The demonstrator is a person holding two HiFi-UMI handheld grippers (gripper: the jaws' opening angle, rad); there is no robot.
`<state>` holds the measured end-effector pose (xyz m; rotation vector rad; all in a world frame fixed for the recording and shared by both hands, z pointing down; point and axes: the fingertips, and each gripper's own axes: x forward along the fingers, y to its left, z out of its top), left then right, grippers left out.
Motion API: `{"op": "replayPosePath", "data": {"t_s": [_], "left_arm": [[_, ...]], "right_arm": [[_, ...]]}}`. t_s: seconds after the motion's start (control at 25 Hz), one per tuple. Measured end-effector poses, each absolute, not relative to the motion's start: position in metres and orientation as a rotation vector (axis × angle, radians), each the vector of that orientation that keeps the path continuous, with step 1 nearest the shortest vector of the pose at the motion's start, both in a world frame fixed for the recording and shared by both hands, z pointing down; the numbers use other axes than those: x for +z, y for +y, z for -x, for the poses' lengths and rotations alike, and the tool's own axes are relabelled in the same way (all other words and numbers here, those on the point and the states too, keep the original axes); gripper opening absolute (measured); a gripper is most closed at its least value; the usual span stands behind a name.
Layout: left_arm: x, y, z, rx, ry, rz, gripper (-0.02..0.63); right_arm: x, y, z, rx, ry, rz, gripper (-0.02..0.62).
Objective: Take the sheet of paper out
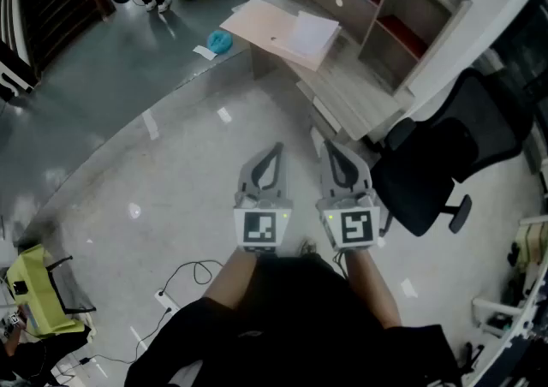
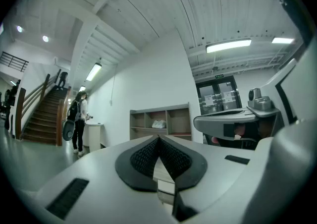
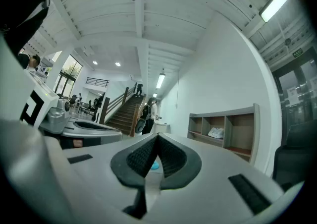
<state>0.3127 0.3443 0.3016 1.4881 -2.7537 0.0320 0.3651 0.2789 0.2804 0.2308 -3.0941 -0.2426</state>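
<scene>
Paper [image 1: 312, 32] lay on pale board [image 1: 265, 30] at far-left end of desk [image 1: 351, 94], in front of shelf [image 1: 402, 8]. Well apart from both grippers: ahead of them, up-frame in head view, slightly R of the line between them.

L gripper [image 1: 274, 151] and R gripper [image 1: 330, 149] were side by side, low over floor [image 1: 171, 171], tips aimed toward desk. Both had jaws closed tip to tip w/ nothing between, per each gripper view.

Sheet looked skewed to grippers' line, one corner toward the person. Long axis hard to call at this range.

Judgement: R gripper sat more directly in line w/ paper, so marginally nearer; L offset to the side. Chair [image 1: 437, 163] stood just R of R gripper, by desk's near end, a poss. obstruction on approach. Paper not yet in reach. Next move prob. needs closing fwd, opening jaws, then coming at sheet's near edge.
</scene>
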Motion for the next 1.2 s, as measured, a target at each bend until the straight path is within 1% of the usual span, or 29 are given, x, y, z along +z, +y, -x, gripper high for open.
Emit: {"op": "replayPosePath", "data": {"t_s": [0.56, 1.2], "left_arm": [[0.315, 0.369, -0.316, 0.023, -2.728, -1.517, 0.043], [0.337, 0.429, -0.279, 0.081, -2.636, -1.554, 0.043]], "right_arm": [[0.301, 0.309, -0.365, -0.203, -3.098, -0.203, 0.016], [0.317, 0.372, -0.326, -0.208, -3.073, -0.225, 0.016]]}}
